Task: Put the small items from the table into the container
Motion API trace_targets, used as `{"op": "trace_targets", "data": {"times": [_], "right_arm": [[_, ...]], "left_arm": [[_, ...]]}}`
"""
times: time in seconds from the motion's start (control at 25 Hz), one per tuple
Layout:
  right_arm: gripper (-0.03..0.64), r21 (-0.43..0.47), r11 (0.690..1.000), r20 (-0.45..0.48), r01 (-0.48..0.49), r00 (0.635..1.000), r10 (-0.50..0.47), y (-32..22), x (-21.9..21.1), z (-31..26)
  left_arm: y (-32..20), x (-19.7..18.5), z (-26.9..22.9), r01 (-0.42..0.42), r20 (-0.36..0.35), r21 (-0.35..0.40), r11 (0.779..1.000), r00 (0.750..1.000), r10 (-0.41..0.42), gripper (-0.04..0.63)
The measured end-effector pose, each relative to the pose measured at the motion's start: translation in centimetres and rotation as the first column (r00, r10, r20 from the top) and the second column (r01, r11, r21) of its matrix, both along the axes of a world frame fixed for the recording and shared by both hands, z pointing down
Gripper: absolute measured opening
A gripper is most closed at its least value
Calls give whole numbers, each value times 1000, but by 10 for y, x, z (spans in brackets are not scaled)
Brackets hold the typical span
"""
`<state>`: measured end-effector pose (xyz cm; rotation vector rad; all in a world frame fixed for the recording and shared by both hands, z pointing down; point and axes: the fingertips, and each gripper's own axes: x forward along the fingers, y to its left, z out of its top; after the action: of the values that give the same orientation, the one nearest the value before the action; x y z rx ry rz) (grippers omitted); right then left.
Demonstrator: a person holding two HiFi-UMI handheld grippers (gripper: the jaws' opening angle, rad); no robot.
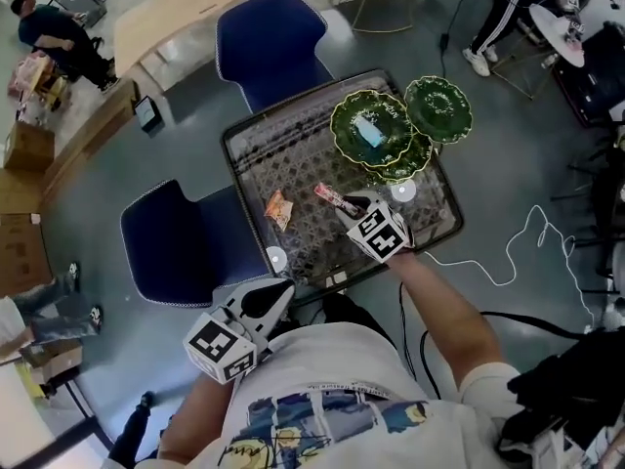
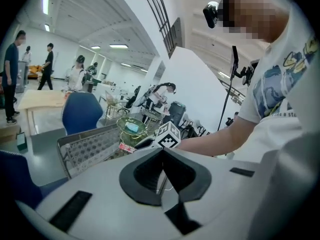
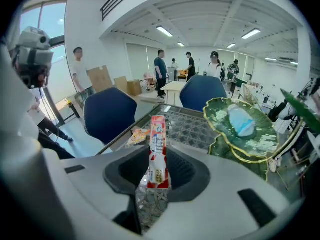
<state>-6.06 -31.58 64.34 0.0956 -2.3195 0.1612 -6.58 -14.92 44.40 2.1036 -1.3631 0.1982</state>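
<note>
My right gripper (image 1: 348, 204) is shut on a red-and-white snack stick packet (image 1: 332, 197), which it holds above the glass-topped table (image 1: 293, 149). In the right gripper view the packet (image 3: 157, 149) stands upright between the jaws. A green leaf-shaped tiered dish (image 1: 376, 130) stands just beyond, and a pale blue item (image 1: 369, 131) lies in it. An orange snack packet (image 1: 279, 209) lies on the table to the left. My left gripper (image 1: 280, 291) is shut with nothing in it. It hangs off the table's near edge, close to the person's body.
A second green dish (image 1: 439, 108) stands at the table's far right. Two small white discs (image 1: 403, 191) (image 1: 276, 258) lie on the glass. Blue chairs (image 1: 269, 37) (image 1: 181, 247) stand against the far and left sides. A white cable (image 1: 527, 242) lies on the floor at right.
</note>
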Motion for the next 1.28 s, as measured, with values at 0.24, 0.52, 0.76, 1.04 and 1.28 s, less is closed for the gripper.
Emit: {"op": "trace_targets", "data": {"times": [0.24, 0.52, 0.76, 1.04, 1.28], "right_arm": [[110, 64, 992, 78, -109, 992, 104, -46, 46, -83], [110, 166, 944, 114, -286, 956, 270, -144, 103, -141], [111, 207, 896, 96, -393, 920, 381, -227, 129, -151], [112, 232, 881, 8, -413, 906, 423, -288, 132, -132], [112, 226, 882, -83, -414, 894, 441, -305, 133, -108]], "left_arm": [[-27, 31, -6, -105, -11, 56, 993, 994, 106, 8], [-40, 44, -20, -134, 2, 87, 987, 991, 134, 8], [-40, 37, -20, -97, 19, 76, 992, 995, 96, 8], [-37, 19, -21, -31, 44, 56, 998, 999, 29, 8], [-32, 10, -19, 9, 55, 53, 999, 998, -11, 8]]}}
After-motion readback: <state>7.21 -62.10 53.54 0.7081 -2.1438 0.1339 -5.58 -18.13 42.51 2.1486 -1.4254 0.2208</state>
